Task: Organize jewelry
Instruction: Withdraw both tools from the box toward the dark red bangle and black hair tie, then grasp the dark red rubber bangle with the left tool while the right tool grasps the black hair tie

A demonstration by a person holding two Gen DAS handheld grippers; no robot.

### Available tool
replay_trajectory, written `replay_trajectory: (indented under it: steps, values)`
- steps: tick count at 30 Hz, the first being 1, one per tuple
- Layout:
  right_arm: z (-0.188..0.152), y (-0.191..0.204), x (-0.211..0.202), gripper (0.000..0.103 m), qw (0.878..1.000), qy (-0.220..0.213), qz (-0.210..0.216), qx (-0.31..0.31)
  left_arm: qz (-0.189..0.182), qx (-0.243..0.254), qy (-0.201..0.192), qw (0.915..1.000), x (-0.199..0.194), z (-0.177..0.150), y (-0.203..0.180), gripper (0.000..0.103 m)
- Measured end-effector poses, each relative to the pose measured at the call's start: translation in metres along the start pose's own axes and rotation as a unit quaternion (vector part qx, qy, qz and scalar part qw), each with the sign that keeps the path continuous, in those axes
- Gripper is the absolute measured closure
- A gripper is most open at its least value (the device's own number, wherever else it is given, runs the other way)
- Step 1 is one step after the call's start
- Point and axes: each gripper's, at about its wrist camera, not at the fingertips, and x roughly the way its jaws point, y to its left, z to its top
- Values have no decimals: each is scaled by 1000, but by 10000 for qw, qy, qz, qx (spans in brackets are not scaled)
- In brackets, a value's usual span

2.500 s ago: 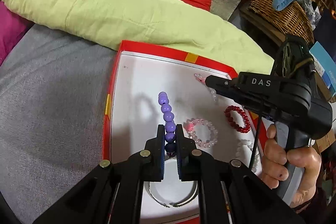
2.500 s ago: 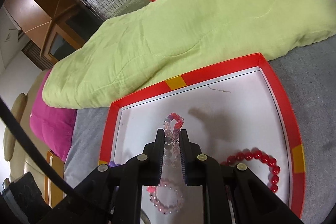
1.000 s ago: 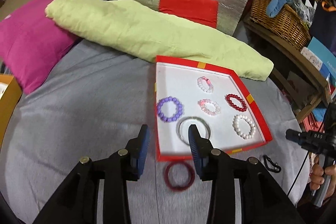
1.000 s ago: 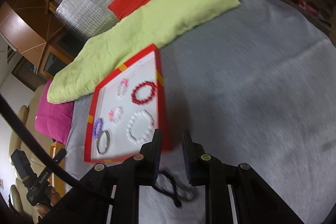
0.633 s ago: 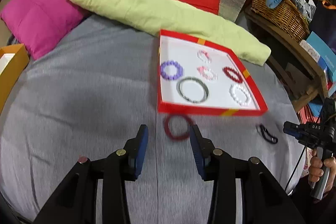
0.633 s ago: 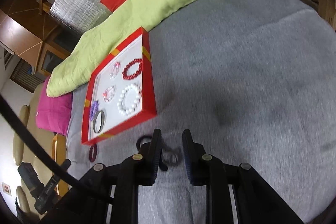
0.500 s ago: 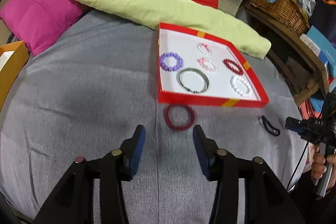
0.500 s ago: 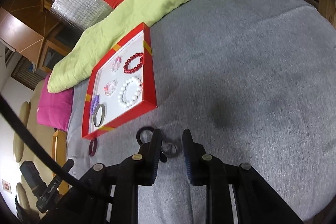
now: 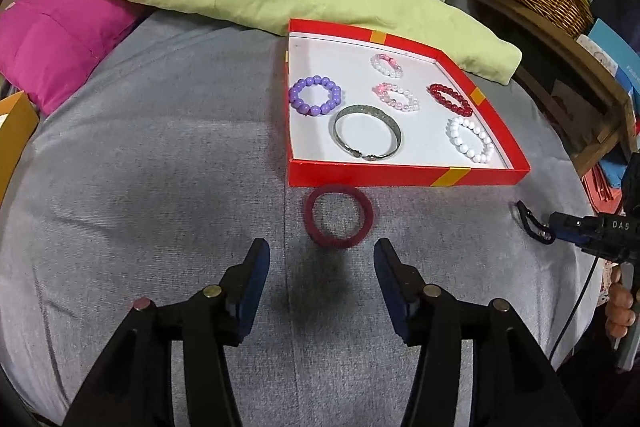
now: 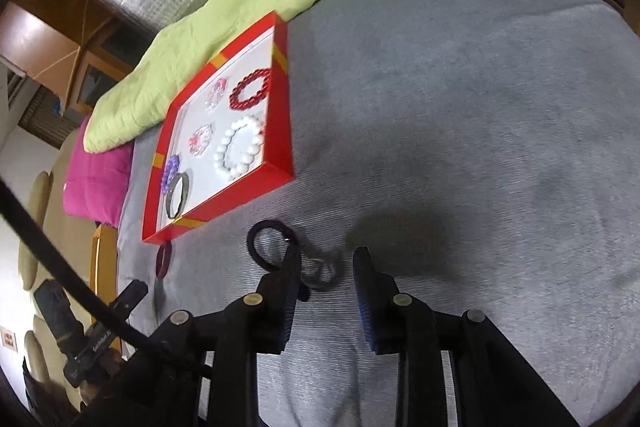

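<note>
Six bracelets (image 9: 382,107) inside red tray (image 9: 404,175); maroon ring (image 9: 338,215) on grey table (image 9: 160,167) ahead of left claw (image 9: 322,257), jaws widening, empty. Right claw (image 10: 326,265) parting, empty, over black loop (image 10: 267,243).

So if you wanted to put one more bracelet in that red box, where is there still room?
Inside the red box, bare white floor lies along the far edge behind the purple bracelet, and near the front between silver bangle and white bracelet. The middle is crowded.

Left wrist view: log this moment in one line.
left gripper: open, empty | target: maroon hair tie, on cloth before red tray | right gripper: open, over black clip
</note>
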Motion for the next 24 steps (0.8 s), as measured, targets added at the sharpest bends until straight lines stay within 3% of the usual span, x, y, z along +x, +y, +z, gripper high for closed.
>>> replay_trajectory:
  steps: [2, 4, 10, 14, 24]
  values:
    - [-1, 5, 4, 57, 10000, 7, -25, -54, -25, 17, 3, 10000, 1, 1, -2, 46]
    - [-2, 13, 7, 53, 9997, -60, -121, -180, -48, 32, 19, 10000, 3, 1, -3, 45]
    - [-6, 28, 15, 52, 9965, -193, -478, -653, -118, -160, 68, 9998, 11, 5, 2, 45]
    - [-8, 31, 15, 52, 9955, -176, -458, -809, -144, -265, 35, 9995, 18, 7, 4, 45]
    - [-2, 18, 5, 52, 9966, -363, -458, -576, -213, 201, -84, 9995, 28, 12, -16, 46]
